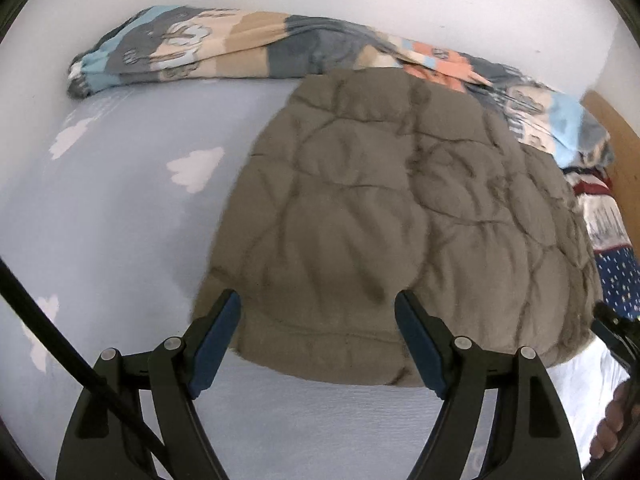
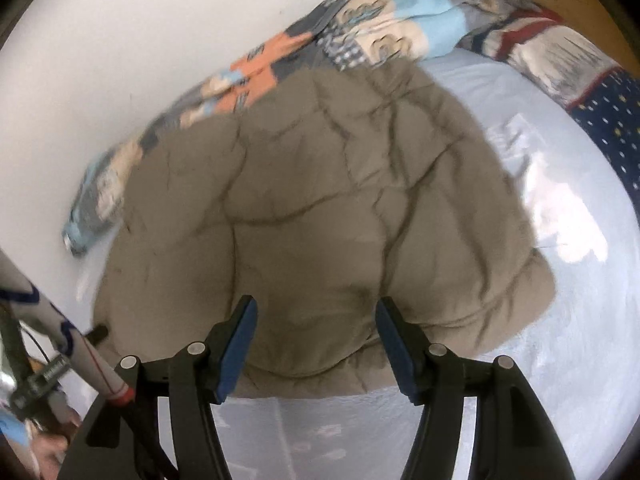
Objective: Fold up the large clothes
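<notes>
A large grey-brown quilted jacket [image 1: 400, 216] lies folded into a rounded bundle on the bed; it also shows in the right wrist view [image 2: 320, 208]. My left gripper [image 1: 318, 300] is open, its blue-padded fingers hovering over the jacket's near left edge, holding nothing. My right gripper [image 2: 316, 304] is open over the jacket's near edge, also empty. The right gripper's tip shows at the left view's right edge [image 1: 612, 332].
The bed has a pale blue sheet with white clouds [image 1: 120, 200]. A patterned blanket [image 1: 200, 48] is bunched along the white wall behind the jacket. A navy and red patterned pillow [image 2: 580, 72] lies at the right by a wooden headboard [image 1: 616, 136].
</notes>
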{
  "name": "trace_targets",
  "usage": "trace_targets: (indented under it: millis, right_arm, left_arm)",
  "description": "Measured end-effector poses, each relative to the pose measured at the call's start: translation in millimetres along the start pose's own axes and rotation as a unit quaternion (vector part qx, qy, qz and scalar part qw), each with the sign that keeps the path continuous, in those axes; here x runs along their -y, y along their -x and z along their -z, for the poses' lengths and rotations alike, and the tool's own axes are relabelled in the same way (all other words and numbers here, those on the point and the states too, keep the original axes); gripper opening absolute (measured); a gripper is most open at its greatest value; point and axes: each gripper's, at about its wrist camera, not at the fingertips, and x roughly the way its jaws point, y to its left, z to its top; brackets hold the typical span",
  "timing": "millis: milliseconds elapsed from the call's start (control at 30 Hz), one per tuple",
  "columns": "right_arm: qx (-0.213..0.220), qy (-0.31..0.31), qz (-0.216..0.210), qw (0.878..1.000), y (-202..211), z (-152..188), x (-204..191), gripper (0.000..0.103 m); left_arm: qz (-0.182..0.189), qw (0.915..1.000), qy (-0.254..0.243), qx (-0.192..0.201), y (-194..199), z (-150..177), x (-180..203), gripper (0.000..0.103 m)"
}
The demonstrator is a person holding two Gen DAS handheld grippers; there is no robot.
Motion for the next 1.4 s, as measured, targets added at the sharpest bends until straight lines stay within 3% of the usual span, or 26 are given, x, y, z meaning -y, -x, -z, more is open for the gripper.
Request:
trace_targets:
  millis: [167,333,533,700,867,1067,1400]
  right_arm:
    - [-0.002,-0.038,0.011,0.999,3,-2,25,0.067]
    - [-0.048,-0.064,0.010,0.997,-18,-1,40,0.067]
    - [-0.020,-0.105,-0.014,0.994,10,-16,50,0.068]
    - [-0.002,-0.187,-0.005,0.982,37,-16,89,0.070]
    - [-0.014,-0.244,0.001,0.970,42,-3,123,0.072]
    - [-0.030,-0.284,-0.003,0.958,33,7,141,0.073]
    - [-0.030,-0.333,-0.051,0.941,3,18,149,0.074]
  left_arm:
    - [-0.021,0.9988,0.035,-0.027,-19,0,-21,0.079]
    - [-0.039,0.9977,0.024,-0.050,-29,1,-17,0.084]
    - [0.012,0.9948,0.091,-0.045,-9,-7,-40,0.084]
    - [0.031,0.9878,0.144,-0.052,-3,-6,-71,0.084]
    - [0.063,0.9716,0.216,-0.074,-8,1,-102,0.084]
    - [0.118,0.9497,0.273,-0.098,-26,15,-110,0.084]
    - [0.172,0.9208,0.342,-0.073,-60,26,-102,0.084]
